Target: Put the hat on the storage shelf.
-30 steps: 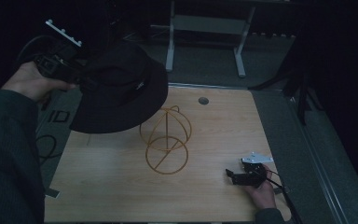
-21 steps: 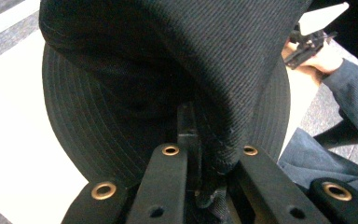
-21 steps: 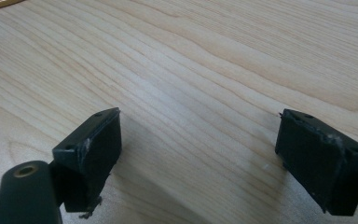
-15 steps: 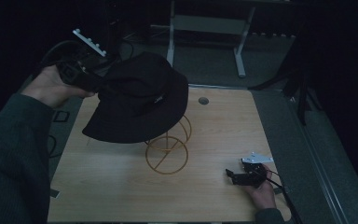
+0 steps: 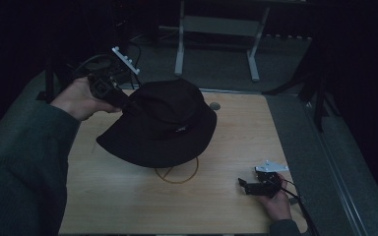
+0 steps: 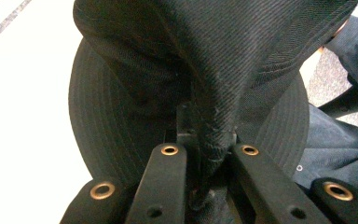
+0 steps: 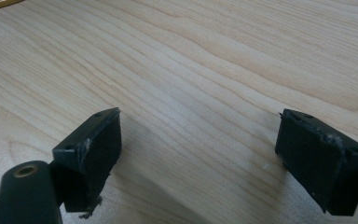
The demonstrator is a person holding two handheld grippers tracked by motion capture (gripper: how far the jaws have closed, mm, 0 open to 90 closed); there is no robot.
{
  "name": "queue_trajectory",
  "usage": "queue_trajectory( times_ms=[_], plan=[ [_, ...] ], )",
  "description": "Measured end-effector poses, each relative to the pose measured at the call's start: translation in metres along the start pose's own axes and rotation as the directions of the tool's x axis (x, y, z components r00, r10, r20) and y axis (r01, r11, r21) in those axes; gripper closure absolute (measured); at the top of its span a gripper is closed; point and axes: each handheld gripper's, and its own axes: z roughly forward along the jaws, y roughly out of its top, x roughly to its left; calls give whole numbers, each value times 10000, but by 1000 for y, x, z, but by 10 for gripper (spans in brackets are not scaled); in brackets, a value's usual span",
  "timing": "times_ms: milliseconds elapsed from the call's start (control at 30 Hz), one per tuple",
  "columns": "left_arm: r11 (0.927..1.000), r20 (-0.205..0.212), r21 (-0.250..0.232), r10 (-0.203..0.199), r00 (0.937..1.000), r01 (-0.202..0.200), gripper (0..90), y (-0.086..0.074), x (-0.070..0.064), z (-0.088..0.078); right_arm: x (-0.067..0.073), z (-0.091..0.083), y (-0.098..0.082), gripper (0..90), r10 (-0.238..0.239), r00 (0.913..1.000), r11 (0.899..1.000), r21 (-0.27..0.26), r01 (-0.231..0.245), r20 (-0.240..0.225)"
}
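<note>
Very dim from up high, dark all around. Bright and sharp up close, with white glare beside the black cloth hat [image 6: 223, 65].

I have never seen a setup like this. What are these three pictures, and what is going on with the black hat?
A person holds a hand-held two-jaw tool in each hand. The high view looks down on a wooden table. The other two cameras ride on the tools, looking along their jaws. The left tool is shut on a fold of the black bucket hat, holding it over a gold wire stand. The right tool rests open near the table's right edge, nothing between its jaws.
</note>
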Motion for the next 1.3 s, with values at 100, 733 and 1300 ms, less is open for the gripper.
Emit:
queue_trajectory(
  times_ms=[100,733,1300],
  plan=[
    [9998,-115,193,7,9999,-5,866,2,0,8,0,0,0,142,2,10000,10000,2,-2,-1],
    [9938,-505,839,-686,9964,727,654,0,12,51,0,0,0,142,7,10000,10000,3,-7,-2],
    [9891,-946,-81,-1472,9846,1471,361,-17,23,30,0,0,0,142,12,10000,10000,5,-12,-5]
  ],
)
